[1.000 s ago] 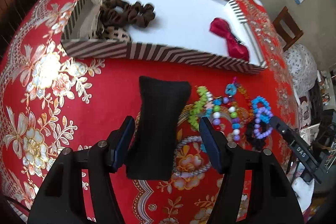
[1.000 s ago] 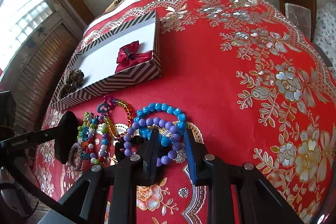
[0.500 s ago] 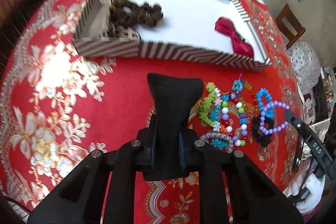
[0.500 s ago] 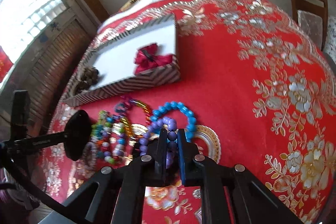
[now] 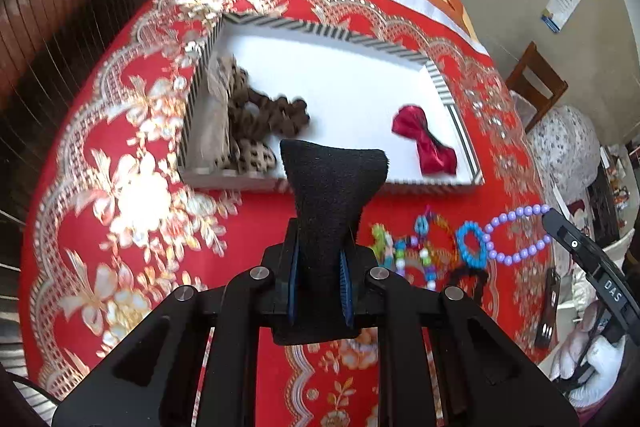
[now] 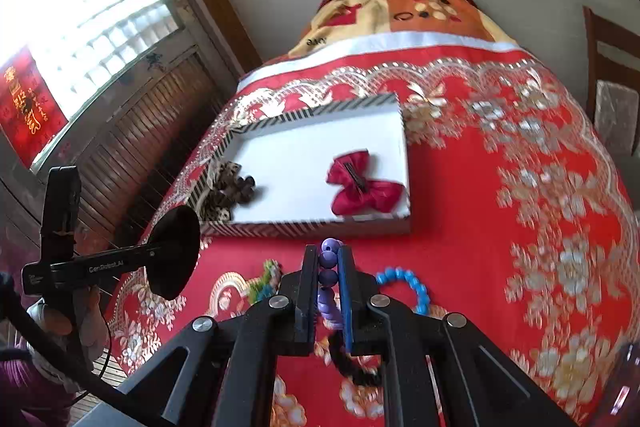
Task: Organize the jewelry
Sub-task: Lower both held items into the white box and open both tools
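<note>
My left gripper point(image 5: 320, 279) is shut on a black velvet bracelet pillow point(image 5: 334, 195) and holds it above the red tablecloth; it also shows in the right wrist view point(image 6: 174, 253). My right gripper point(image 6: 327, 259) is shut on a purple bead bracelet point(image 6: 328, 267), lifted off the cloth; it hangs from that gripper in the left wrist view point(image 5: 516, 239). A blue bead bracelet point(image 6: 408, 285) and several colourful bead bracelets point(image 5: 416, 251) lie on the cloth. A striped tray point(image 5: 436, 69) holds a red bow clip point(image 5: 424, 143) and brown scrunchies point(image 5: 260, 119).
A black hair tie point(image 6: 352, 367) lies under my right gripper. The right gripper's body point(image 5: 592, 267) shows at the right of the left wrist view. A wooden chair point(image 5: 536, 83) stands beyond the table's right edge. Wooden shutters point(image 6: 132, 131) stand at the left.
My left gripper closed on the black pillow and raised it. My right gripper closed on the purple bracelet and lifted it off the cloth.
</note>
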A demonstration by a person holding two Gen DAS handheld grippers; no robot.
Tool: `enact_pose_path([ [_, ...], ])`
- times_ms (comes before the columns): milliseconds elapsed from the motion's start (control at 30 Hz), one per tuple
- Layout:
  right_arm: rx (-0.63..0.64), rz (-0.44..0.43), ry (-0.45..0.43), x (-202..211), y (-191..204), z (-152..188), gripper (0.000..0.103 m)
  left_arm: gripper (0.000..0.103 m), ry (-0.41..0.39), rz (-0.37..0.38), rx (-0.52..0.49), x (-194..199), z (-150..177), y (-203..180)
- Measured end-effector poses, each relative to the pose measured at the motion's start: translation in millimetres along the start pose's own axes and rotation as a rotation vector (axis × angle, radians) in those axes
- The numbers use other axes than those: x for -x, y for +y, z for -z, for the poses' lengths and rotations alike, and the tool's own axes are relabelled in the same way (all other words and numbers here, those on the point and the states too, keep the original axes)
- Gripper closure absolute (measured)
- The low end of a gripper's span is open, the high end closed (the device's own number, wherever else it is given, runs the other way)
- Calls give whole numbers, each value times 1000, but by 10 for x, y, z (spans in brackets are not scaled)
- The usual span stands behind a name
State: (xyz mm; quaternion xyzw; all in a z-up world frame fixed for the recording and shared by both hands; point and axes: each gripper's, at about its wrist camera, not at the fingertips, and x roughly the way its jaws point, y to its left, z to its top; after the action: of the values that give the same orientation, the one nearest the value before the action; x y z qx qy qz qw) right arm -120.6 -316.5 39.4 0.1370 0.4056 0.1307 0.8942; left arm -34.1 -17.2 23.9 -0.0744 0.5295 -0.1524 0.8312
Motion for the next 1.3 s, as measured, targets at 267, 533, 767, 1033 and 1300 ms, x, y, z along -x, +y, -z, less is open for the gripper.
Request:
enact_pose_path([
  [267, 89, -17, 7, -278, 197, -507, 94, 88, -33, -42, 6, -143, -517, -13],
  [533, 131, -44, 65, -931, 176, -1046, 94, 88, -20, -96, 51, -515, -1089, 29],
  [767, 143, -58, 116, -1553, 70, -1369, 94, 88, 23, -153, 99, -969, -1392, 80],
  [1033, 86, 17, 168, -2112, -457, -1565, 94, 87, 52, -171, 139, -1293, -1488, 175],
  [1300, 104, 54, 175, -2237, -591, -1524, 90, 43, 28, -97, 154, -1352, -1554, 215],
])
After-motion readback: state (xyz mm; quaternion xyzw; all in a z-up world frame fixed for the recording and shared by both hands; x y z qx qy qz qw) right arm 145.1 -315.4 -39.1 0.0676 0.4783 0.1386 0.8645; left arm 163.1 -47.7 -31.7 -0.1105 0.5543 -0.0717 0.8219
